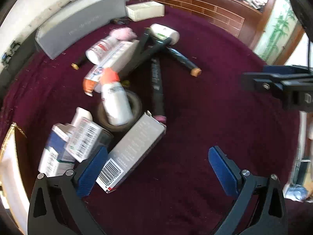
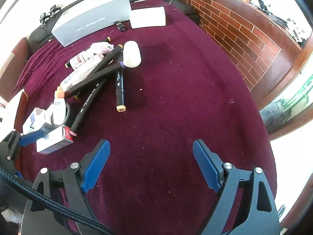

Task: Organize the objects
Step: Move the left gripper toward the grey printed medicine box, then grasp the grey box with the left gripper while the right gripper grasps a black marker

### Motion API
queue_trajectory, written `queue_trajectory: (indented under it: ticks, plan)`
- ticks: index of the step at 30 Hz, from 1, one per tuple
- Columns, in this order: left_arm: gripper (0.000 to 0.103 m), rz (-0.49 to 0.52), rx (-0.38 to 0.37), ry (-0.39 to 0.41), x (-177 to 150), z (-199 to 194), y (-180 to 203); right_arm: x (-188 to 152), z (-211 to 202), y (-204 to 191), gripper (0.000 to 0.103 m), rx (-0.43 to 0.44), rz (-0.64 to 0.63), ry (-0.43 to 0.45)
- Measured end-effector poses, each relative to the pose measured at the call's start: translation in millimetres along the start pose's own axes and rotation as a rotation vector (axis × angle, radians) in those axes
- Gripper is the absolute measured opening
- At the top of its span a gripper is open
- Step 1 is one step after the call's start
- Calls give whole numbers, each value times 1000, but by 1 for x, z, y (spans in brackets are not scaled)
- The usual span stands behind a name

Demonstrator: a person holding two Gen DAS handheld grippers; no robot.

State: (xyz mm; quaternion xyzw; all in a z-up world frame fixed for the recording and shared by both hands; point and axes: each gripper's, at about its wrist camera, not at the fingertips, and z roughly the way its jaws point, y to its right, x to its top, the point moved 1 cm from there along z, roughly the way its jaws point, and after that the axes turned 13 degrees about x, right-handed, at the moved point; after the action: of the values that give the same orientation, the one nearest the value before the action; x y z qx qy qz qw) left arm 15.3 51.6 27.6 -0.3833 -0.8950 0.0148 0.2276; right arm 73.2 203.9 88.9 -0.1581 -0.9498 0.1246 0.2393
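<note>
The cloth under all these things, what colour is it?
Deep maroon cloth, clearest in the right wrist view.

A table [image 2: 176, 98] with a dark red cloth carries black markers [image 2: 119, 90], white bottles [image 2: 132, 54], small boxes [image 2: 147, 17] and a long grey box [image 2: 92, 17].

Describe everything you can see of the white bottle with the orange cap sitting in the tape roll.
The white bottle looks like smooth plastic, with an orange cap and a faint printed label, too blurred to read. It stands tilted, base down inside the hole of a dark tape roll, leaning on the roll's rim. It sits on the maroon cloth amid the clutter, next to the small boxes. No jaws touch it.
</note>
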Motion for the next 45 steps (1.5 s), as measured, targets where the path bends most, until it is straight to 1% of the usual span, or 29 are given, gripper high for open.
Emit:
queue_trajectory:
  ticks: [1, 2, 3, 4, 7, 8, 9, 10, 11, 13, 14, 15, 19, 24, 25, 26, 27, 28, 29, 30, 31, 33, 36, 38, 40, 42, 43, 44, 45]
  plan:
    - [100, -18, -68, -8, -2, -5, -1, 1, -1, 0, 88, 1, 3, 1]
    - [99, -34, -121, -16, -3, -9, -2, 3, -2, 1, 88, 3, 10, 2]
    - [99, -43, -147, -20, -4, -12, -3, 5, -2, 2, 88, 11, 20, -1]
    - [99, -47, -149, -21, -6, -13, -4, 6, -1, 3, 88, 17, 25, -3]
    - [99, -32, -76, -17, -3, -5, 1, 9, -1, 5, 88, 25, 40, 1]
    - [99, -37, -71, -27, 0, 0, -1, 9, -1, 5, 88, 26, 38, 0]
    - [100, -53, -86, -56, 1, 8, -2, 9, 0, 4, 88, 25, 36, -1]
    - [100, -61, -87, -87, 2, 17, 0, 10, 0, 3, 88, 24, 33, -1]
    - [101, -57, -82, -102, 1, 21, 1, 10, -1, 2, 88, 24, 31, 0]
    - [101, -4, -33, -69, 1, 24, 12, 10, -1, 0, 88, 22, 26, 1]
    - [101, 39, 14, -59, 2, 26, 20, 10, -1, 0, 88, 21, 24, -1]
    - [101, 43, 11, -45, 3, 25, 21, 10, -1, 0, 88, 20, 23, -1]
    - [101, 21, 12, -46, 9, 27, 19, 11, -4, 0, 88, 19, 23, 5]
    - [101, -69, 44, -59, 16, 27, 19, 16, -7, -6, 88, 35, 23, 13]
    - [99, -79, 45, -64, 16, 26, 18, 18, -8, -8, 88, 37, 18, 16]
    - [91, -86, 36, -64, 15, 24, 18, 20, -8, -10, 88, 40, 14, 17]
    - [82, -97, 12, -56, 13, 18, 15, 22, -9, -12, 88, 43, 10, 17]
    - [57, -109, -11, -53, 11, 12, 10, 24, -9, -15, 88, 46, 2, 17]
    - [26, -126, -34, -59, 9, 8, 4, 25, -9, -19, 88, 50, -10, 16]
    - [23, -175, -89, -84, 5, 5, -8, 27, -8, -22, 88, 56, -22, 16]
    - [22, -199, -100, -83, 2, 2, -15, 29, -7, -26, 88, 65, -31, 11]
    - [22, -250, -100, -74, -6, -4, -32, 33, -1, -32, 88, 106, -32, -8]
    - [23, -350, -162, -60, -20, -13, -54, 40, 9, -44, 87, 138, -42, -27]
    - [23, -382, -164, -42, -27, -20, -61, 46, 22, -58, 85, 165, -67, -53]
    - [23, -415, -172, -26, -44, -37, -68, 50, 37, -67, 77, 165, -79, -80]
    - [23, -447, -173, -8, -46, -46, -73, 55, 60, -80, 63, 137, -100, -123]
    - [23, -456, -174, -1, -40, -46, -69, 56, 68, -83, 59, 125, -103, -141]
    - [23, -464, -171, 8, -44, -52, -71, 57, 82, -88, 53, 96, -108, -167]
    - [23, -472, -168, 16, -46, -56, -74, 57, 90, -91, 50, 73, -111, -181]
